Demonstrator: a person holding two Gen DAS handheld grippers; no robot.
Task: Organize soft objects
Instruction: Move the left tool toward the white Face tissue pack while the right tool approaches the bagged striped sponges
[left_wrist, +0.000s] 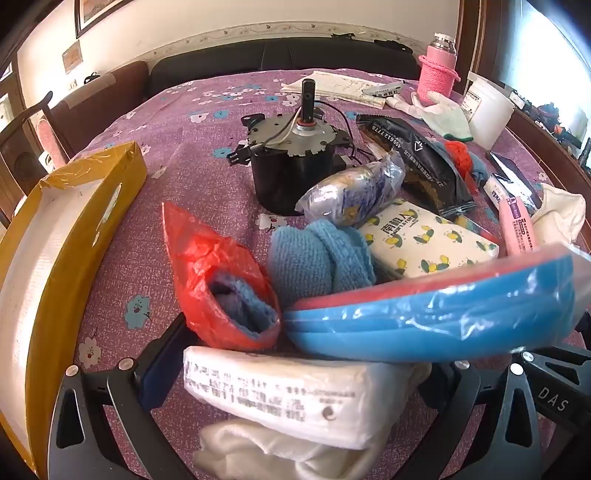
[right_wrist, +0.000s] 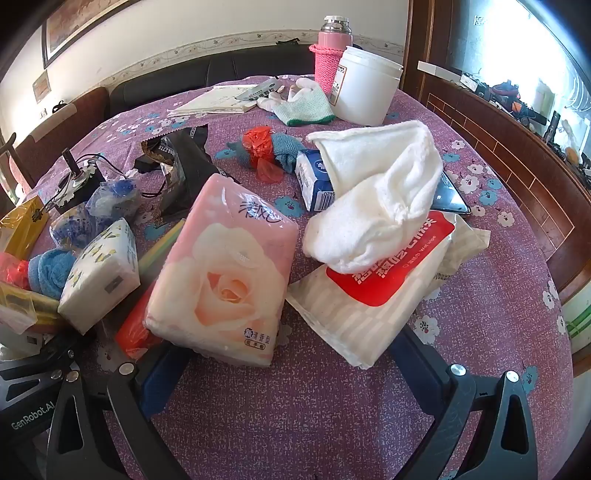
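Round table under a purple flowered cloth (right_wrist: 332, 406), crowded with soft goods. Both claws stand wide apart, angled down at the clutter, nothing clamped.

Largest first. Yellow taped cardboard box (left_wrist: 55, 236), open, near left in the left wrist view; likely the bin. Stiff walls, light.

Pink rose-print tissue pack (right_wrist: 221, 273), near centre in the right wrist view, its near end just ahead of the right gripper (right_wrist: 291, 373). Light, squashy, slick film; best taken across the narrow width.

White wet-wipe pack with red label (right_wrist: 373, 295), right of it, floppy, probably heavier from moisture. A crumpled white terry towel (right_wrist: 373, 206) lies on top; limp, grabs anywhere by a bunched fold.

Blue and red foam pads in a clear plastic bag (left_wrist: 424, 310), near right in the left view: springy, the bag slippery.

White labelled soft pack (left_wrist: 273, 398) sits between the fingers of the left gripper (left_wrist: 295, 373), not pinched. It should compress easily; hold mid-body.

Lemon-print tissue pack (left_wrist: 428, 240), blue knitted cloth (left_wrist: 314, 262), red plastic bag holding blue knit (left_wrist: 221, 284): all light, yielding.

Only the left view shows the box's interior and the black electric motor (left_wrist: 291, 162) clearly. Only the right shows the towel, wipes and white plastic jar (right_wrist: 365, 88) in full.
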